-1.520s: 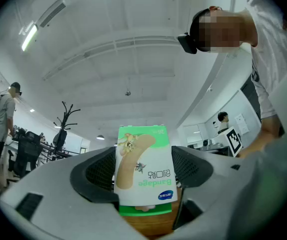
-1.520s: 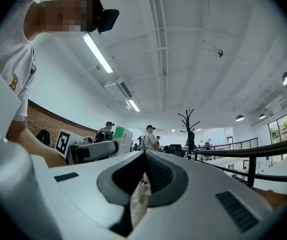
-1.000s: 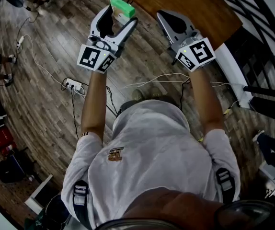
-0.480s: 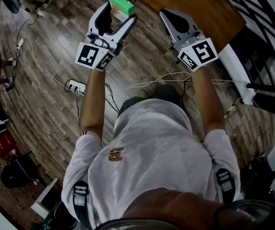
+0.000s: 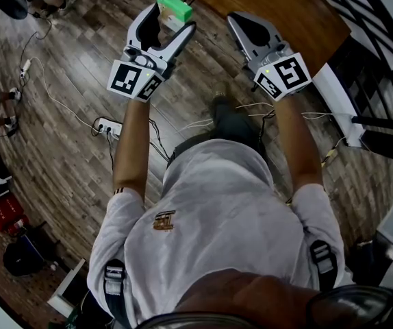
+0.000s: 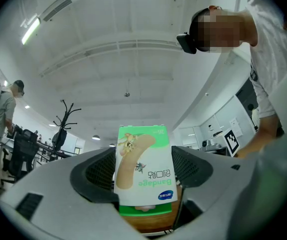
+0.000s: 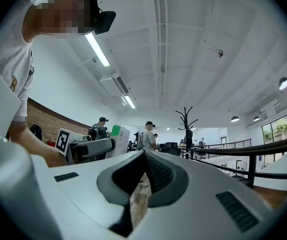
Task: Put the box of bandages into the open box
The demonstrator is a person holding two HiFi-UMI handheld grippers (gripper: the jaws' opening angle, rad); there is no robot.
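The box of bandages (image 5: 174,7) is green and white and stands between the jaws of my left gripper (image 5: 170,19), which is shut on it, above the wood floor just short of the table's edge. In the left gripper view the box (image 6: 144,166) fills the middle, printed face toward the camera, pinched by the left gripper (image 6: 144,186). My right gripper (image 5: 246,25) is held level with it to the right, over the table's near edge, jaws shut with nothing in them (image 7: 143,156). From the right gripper view the held box (image 7: 118,133) shows at the left. No open box is in view.
A brown wooden table (image 5: 285,5) lies ahead at the top. White cables and a power strip (image 5: 106,123) trail on the plank floor (image 5: 59,156). A black railing (image 5: 381,26) runs at the right. People and a coat stand (image 7: 186,119) are far off.
Both grippers have shifted slightly forward toward the table, with the box still held. Below them the person's dark shoe has stepped forward.
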